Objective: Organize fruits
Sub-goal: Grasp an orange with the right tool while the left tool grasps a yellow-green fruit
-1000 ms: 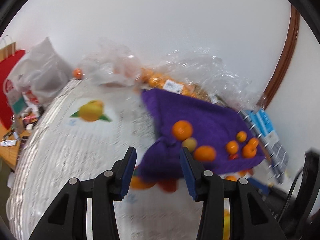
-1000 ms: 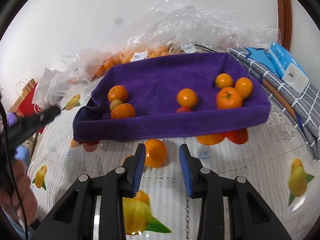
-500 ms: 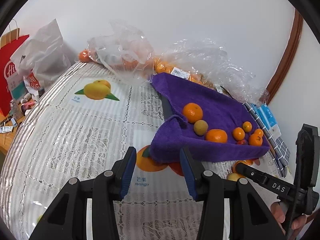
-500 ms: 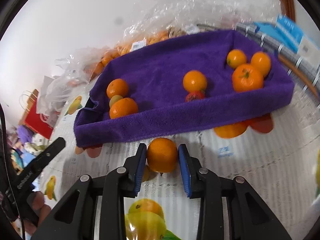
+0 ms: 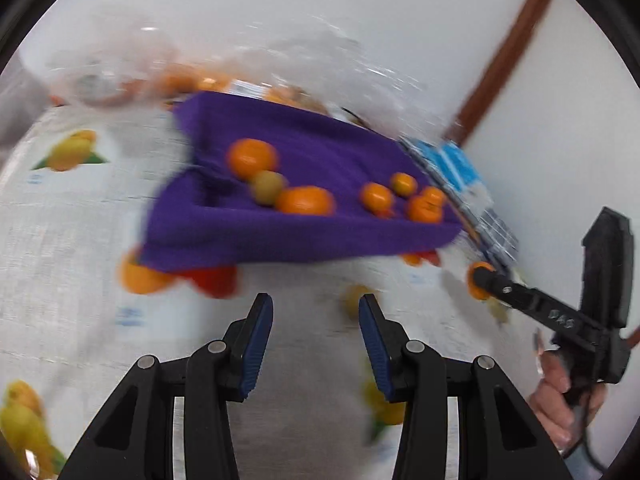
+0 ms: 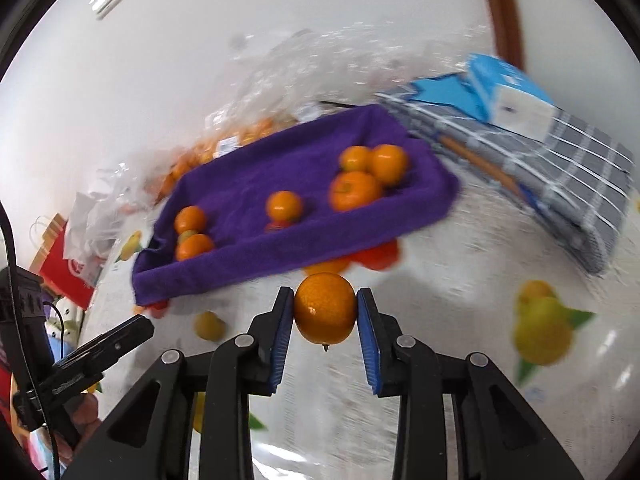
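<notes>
My right gripper is shut on an orange and holds it above the tablecloth, in front of the purple cloth-lined tray. The tray holds several oranges and one small greenish fruit. In the left wrist view the right gripper shows at right with the orange at its tip. My left gripper is open and empty, a little in front of the tray. A small yellow-orange fruit lies on the cloth left of my right gripper.
Clear plastic bags with more oranges lie behind the tray against the wall. A folded grey checked cloth with a blue-white box lies at right. A red paper bag stands at far left. The tablecloth has printed fruit pictures.
My right gripper has closed on the orange and lifted it off the tablecloth. My left gripper has swung right, toward the tray's front; it stays open.
</notes>
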The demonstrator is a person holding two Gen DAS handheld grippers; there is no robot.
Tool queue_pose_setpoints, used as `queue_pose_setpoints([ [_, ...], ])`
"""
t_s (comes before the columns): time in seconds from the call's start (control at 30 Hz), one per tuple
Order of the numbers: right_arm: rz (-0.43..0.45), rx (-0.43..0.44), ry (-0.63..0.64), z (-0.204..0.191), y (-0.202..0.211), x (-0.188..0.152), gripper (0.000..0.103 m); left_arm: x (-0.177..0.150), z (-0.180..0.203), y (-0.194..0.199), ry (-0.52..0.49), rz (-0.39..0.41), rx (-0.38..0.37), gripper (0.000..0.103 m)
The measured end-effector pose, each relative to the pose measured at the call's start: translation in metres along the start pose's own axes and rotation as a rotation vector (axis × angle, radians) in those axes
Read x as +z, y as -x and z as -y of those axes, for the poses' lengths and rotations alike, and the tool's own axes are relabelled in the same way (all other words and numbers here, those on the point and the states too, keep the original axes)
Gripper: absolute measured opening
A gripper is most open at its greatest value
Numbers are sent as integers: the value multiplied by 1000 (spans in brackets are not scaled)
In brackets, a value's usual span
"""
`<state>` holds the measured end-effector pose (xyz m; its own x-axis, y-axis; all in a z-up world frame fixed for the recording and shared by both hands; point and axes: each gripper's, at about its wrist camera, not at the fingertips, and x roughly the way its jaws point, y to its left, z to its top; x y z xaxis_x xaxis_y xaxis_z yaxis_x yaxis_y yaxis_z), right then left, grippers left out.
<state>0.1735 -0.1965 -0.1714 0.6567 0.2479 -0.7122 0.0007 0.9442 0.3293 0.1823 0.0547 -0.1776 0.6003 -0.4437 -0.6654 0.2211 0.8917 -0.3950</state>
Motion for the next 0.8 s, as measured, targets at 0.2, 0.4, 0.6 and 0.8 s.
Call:
queue_pose_setpoints([
  [0.2,2,-35,-38,33,13,-18,32,1,32,-28,1,-38,45,42],
  [0.4,21,-63,-26,48,26,-27,32,-2,37,-48,8,-53,101,28],
  [0.6,49,-69,1,41,30,-32,32,-5,32,-38,18,20,17,23],
  [0.8,70,-84,55,25,34,-26,32,4,32,-15,39,114,22,23],
])
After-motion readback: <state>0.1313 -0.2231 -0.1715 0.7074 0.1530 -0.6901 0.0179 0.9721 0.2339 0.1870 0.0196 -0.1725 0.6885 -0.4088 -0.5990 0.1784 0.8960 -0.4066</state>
